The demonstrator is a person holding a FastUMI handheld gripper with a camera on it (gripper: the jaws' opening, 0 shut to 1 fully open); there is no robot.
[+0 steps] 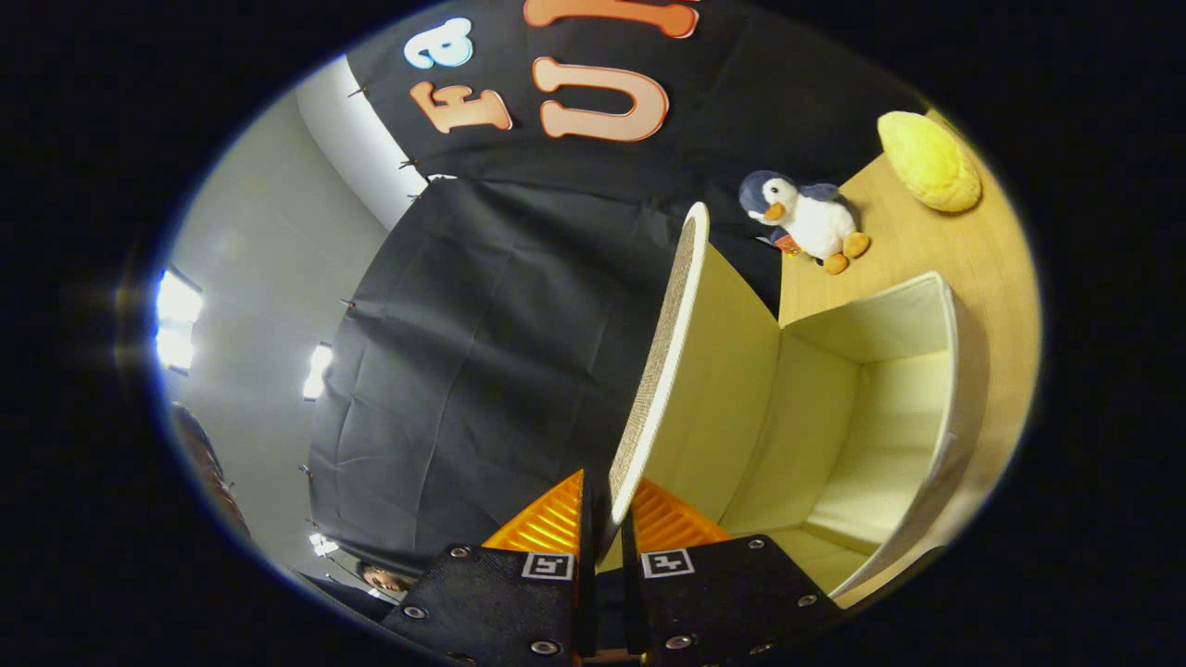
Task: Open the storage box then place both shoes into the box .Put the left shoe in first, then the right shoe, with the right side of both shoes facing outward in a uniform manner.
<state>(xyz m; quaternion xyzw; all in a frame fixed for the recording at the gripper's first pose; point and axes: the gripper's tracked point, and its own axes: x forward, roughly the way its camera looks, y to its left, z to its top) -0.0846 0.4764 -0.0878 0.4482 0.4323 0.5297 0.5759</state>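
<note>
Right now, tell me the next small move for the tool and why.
Probably swing the lid a little further back, then let go. The tool is shut on the lid's edge, the lid stands raised off the storage box, and the box's inside holds no shoe yet.

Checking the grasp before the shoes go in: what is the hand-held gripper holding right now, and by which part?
The hand-held gripper is shut on the storage box's lid, pinching its free edge while the box stands open.
</note>
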